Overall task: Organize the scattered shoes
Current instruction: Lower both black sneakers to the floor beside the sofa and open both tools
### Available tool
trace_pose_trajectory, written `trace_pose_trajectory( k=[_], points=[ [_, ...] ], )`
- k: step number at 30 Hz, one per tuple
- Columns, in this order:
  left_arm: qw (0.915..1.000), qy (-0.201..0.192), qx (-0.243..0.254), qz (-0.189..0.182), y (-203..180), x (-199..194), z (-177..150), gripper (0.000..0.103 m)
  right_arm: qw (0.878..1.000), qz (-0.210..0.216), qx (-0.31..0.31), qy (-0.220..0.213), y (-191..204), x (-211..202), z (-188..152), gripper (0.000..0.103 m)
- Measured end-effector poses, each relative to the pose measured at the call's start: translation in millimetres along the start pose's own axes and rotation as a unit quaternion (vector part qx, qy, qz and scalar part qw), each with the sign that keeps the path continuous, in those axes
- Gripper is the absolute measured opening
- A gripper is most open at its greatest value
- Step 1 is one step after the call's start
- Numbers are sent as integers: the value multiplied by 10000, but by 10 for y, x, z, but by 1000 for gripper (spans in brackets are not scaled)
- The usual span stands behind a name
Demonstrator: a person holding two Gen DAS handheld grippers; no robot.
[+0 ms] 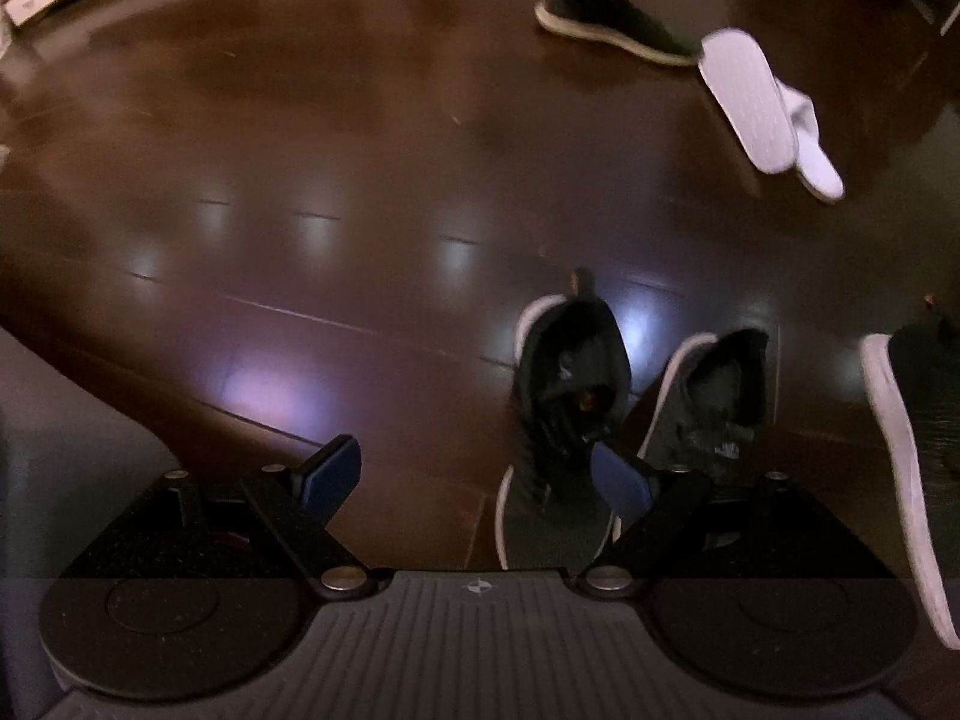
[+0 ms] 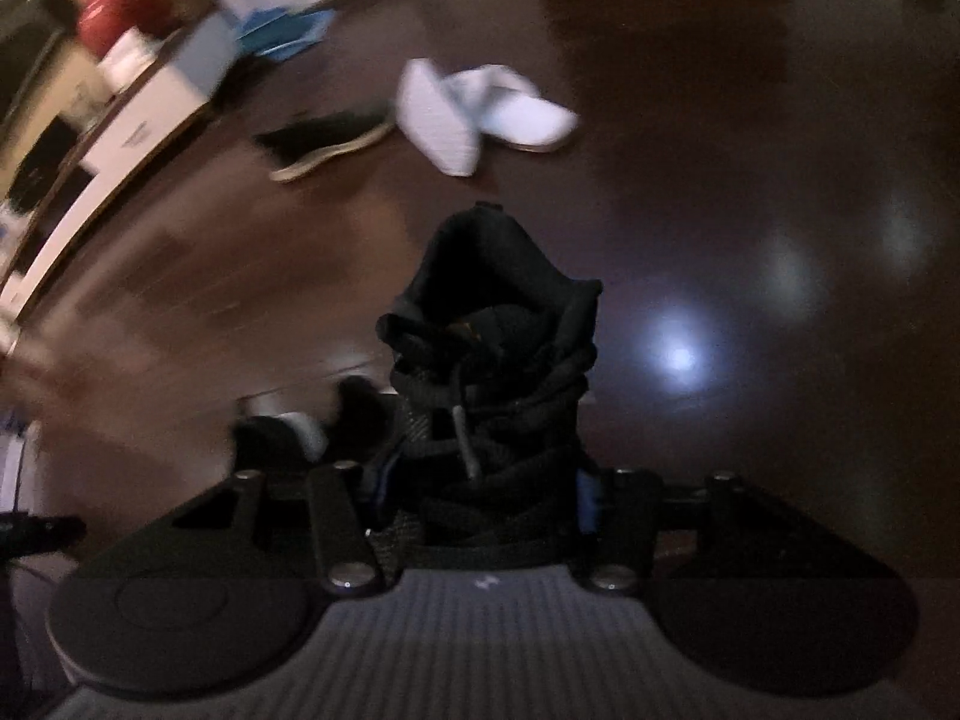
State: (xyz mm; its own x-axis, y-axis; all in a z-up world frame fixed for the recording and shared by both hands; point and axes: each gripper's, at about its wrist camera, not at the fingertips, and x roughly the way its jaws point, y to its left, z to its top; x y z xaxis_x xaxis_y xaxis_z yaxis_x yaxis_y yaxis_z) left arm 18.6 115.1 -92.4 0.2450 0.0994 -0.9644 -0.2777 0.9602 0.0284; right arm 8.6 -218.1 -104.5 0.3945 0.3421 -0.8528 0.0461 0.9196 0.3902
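Fingers of the left gripper stand wide apart with nothing between them, blue pads showing, hovering low over the dark wooden floor. Just ahead of the right-hand finger lie two black sneakers with white soles, one beside the other, heels pointing away. A white-soled shoe lies at the right edge, partly cut off. Farther off, another black sneaker rests on its side next to a pair of white slippers, one leaning on the other.

The right gripper has its fingers closed against the sides of a black laced shoe, gripping it near the laces, with its collar pointing away from the camera. Whether the shoe is off the floor cannot be told. White cabinets stand at the upper left, blurred.
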Motion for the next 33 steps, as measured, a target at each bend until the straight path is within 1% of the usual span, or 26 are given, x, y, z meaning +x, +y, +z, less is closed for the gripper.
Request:
trace_pose_trajectory(
  k=[1, 2, 3, 4, 5, 6, 7, 9, 10, 13, 14, 15, 16, 18, 20, 21, 23, 25, 28, 30, 33],
  points=[
    [10000, -37, 12, 0, 56, -50, 30, 88, 9999, 58, -94, 23, 179, 4, 20, 55],
    [10000, -84, 28, 19, 119, -97, 65, 88, 9995, 174, -263, 59, 455, 26, 54, 55],
    [9999, -139, 57, 69, 184, -126, 105, 88, 9994, 185, -272, 62, 550, 42, 57, 55],
    [9997, -175, 100, 116, 228, -137, 134, 90, 9989, 281, -369, 84, 738, 87, 68, 55],
    [9995, -216, 154, 187, 277, -137, 165, 91, 9981, 372, -473, 108, 933, 144, 63, 55],
    [9989, -265, 230, 307, 336, -118, 197, 91, 9977, 400, -524, 125, 1034, 171, 52, 55],
    [9980, -306, 282, 466, 400, -84, 226, 91, 9960, 450, -753, 191, 1263, 247, 29, 55],
    [9963, -248, 130, 817, 559, 64, 289, 91, 9944, 477, -901, 269, 1541, 365, -13, 55],
    [9958, -173, -1, 897, 634, 140, 319, 91, 9939, 493, -943, 301, 1664, 424, -34, 55],
    [9962, 147, -414, 752, 801, 312, 377, 91, 9922, 503, -1086, 356, 2033, 650, -182, 55],
    [9956, 293, -604, 651, 889, 369, 393, 91, 9920, 510, -1099, 351, 2122, 737, -236, 55],
    [9951, 332, -698, 610, 935, 381, 400, 91, 9920, 519, -1097, 344, 2160, 733, -293, 55],
    [9947, 335, -785, 579, 972, 380, 410, 91, 9920, 555, -1092, 307, 2275, 840, -382, 55],
    [9913, 334, -1181, 465, 1137, 374, 458, 91, 9922, 587, -1075, 242, 2434, 970, -516, 55],
    [9888, 330, -1345, 560, 1231, 361, 486, 91, 9925, 613, -1044, 193, 2613, 1152, -668, 54],
    [9877, 367, -1402, 590, 1261, 376, 489, 91, 9925, 610, -1039, 189, 2667, 1203, -703, 54],
    [9855, 447, -1506, 639, 1314, 411, 495, 91, 9929, 602, -1013, 168, 2821, 1434, -869, 54],
    [9844, 530, -1547, 644, 1335, 449, 493, 91, 9929, 583, -1025, 163, 2909, 1613, -1023, 54],
    [9808, 640, -1674, 763, 1395, 506, 491, 91, 9928, 539, -1067, 129, 2898, 1733, -1200, 54],
    [9784, 664, -1786, 800, 1445, 527, 484, 91, 9925, 442, -1134, 100, 2938, 1836, -1312, 54],
    [9736, 617, -2041, 817, 1494, 502, 511, 91, 9905, 185, -1363, 80, 3044, 2050, -1474, 54]
  ],
)
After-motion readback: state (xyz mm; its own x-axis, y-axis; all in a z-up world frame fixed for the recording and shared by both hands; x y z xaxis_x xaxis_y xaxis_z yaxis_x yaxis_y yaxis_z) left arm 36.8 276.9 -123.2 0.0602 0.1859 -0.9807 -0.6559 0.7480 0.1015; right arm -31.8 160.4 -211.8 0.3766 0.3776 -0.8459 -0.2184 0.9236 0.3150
